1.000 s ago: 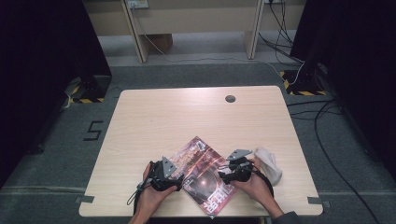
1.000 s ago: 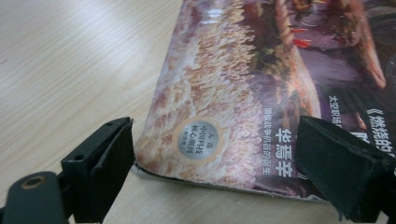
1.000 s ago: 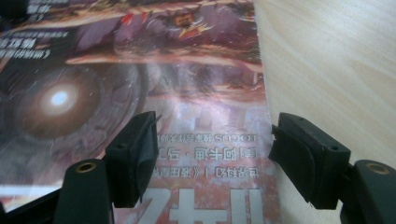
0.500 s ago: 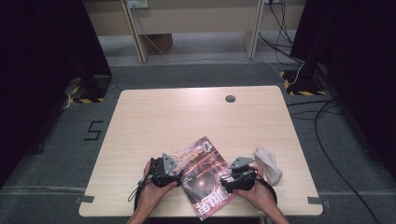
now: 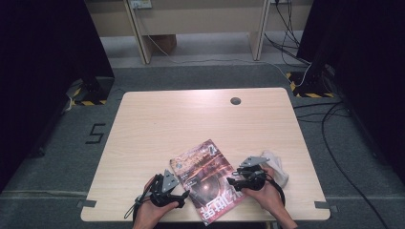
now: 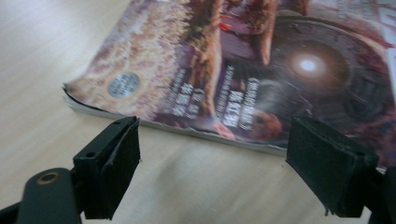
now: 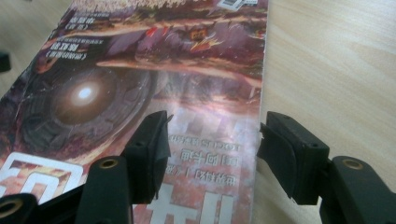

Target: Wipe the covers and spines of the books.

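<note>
A magazine (image 5: 205, 179) with a dark red cover lies flat near the table's front edge, between my two grippers. My left gripper (image 5: 184, 196) stands open just off the magazine's (image 6: 243, 74) left edge. The left gripper's (image 6: 212, 172) jaws have just closed a little, with only bare table between them. My right gripper (image 5: 232, 182) is open at the magazine's right edge. In the right gripper view one jaw of the right gripper (image 7: 212, 149) hovers over the cover (image 7: 140, 84) and the other stands beside the edge over the table. Its jaws have just been closing, and the pads are not pressing on the magazine.
A crumpled white cloth (image 5: 278, 168) lies right of my right hand. The wooden table (image 5: 191, 119) has a round cable hole (image 5: 235, 100) at the back. Dark curtains and floor cables surround the table.
The magazine has turned slightly, its far corner swinging right. My left hand has drawn back toward the front edge. The right gripper's jaws stand narrower.
</note>
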Tool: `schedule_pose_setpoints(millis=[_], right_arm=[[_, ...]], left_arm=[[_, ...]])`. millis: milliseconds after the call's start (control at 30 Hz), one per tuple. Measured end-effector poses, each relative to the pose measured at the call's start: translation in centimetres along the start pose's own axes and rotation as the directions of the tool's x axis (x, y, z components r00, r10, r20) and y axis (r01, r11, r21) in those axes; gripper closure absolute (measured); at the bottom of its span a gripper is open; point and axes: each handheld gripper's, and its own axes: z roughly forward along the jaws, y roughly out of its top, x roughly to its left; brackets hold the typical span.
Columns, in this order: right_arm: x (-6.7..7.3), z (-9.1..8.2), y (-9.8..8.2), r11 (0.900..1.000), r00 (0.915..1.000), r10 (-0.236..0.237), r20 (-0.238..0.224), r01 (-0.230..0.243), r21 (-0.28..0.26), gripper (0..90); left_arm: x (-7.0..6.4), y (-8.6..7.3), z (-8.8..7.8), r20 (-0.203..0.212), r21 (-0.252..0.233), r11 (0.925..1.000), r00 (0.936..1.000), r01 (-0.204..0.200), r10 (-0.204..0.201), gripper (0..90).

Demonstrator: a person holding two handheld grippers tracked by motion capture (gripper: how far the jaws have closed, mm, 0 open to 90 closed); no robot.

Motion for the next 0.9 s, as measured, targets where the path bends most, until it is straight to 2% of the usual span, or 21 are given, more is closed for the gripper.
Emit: schedule_pose_setpoints(millis=[200, 367, 433, 500, 600, 633, 733, 800, 900], right_arm=[[-0.5, 0.8, 0.6, 0.999, 0.9986, 0.049, -0.019, -0.049, -0.01, 42.6], [-0.4, 1.7, 1.1, 1.0, 0.9999, 0.014, -0.008, -0.014, -0.003, 42.3], [-0.4, 1.9, 1.3, 1.0, 0.9999, 0.014, -0.001, -0.014, 0.004, 42.3], [-0.5, 2.2, 1.4, 1.0, 0.9998, 0.021, -0.003, -0.021, 0.01, 42.7], [-0.7, 2.7, 1.8, 0.998, 0.9983, 0.055, -0.018, -0.055, -0.006, 39.6], [-0.7, 2.8, 2.0, 0.997, 0.9963, 0.081, -0.03, -0.081, -0.004, 36.6], [-0.9, 3.0, 2.3, 0.994, 0.9932, 0.106, -0.048, -0.107, 0.0, 36.3], [-1.4, 3.3, 2.6, 0.988, 0.9863, 0.15, -0.069, -0.151, -0.011, 37.3], [-1.8, 3.6, 2.8, 0.985, 0.983, 0.168, -0.075, -0.17, -0.023, 37.9]], left_arm=[[-0.7, -0.2, 0.5, 0.008, 0.027, 0.9994, 0.9997, -0.022, 0.022, 18.0], [-0.8, -0.3, 0.7, 0.009, 0.034, 0.9991, 0.9996, -0.025, 0.025, 18.0], [-0.8, -0.2, 0.8, 0.007, 0.042, 0.9984, 0.9993, -0.037, 0.036, 17.8], [-0.7, -0.3, 0.9, 0.007, 0.041, 0.9988, 0.9996, -0.027, 0.026, 16.6], [-0.7, -0.3, 0.9, 0.003, 0.045, 0.9989, 0.9999, -0.016, 0.015, 15.9], [-0.6, -0.3, 1.0, 0.002, 0.049, 0.9987, 0.9999, -0.012, 0.012, 14.3], [-0.6, -0.4, 1.0, 0.007, 0.044, 0.999, 1.0, 0.004, -0.004, 13.8], [-0.5, -0.4, 1.1, 0.006, 0.051, 0.9987, 1.0, 0.006, -0.006, 12.7], [-0.5, -0.4, 1.2, 0.007, 0.046, 0.9988, 0.9998, 0.018, -0.019, 11.8]])
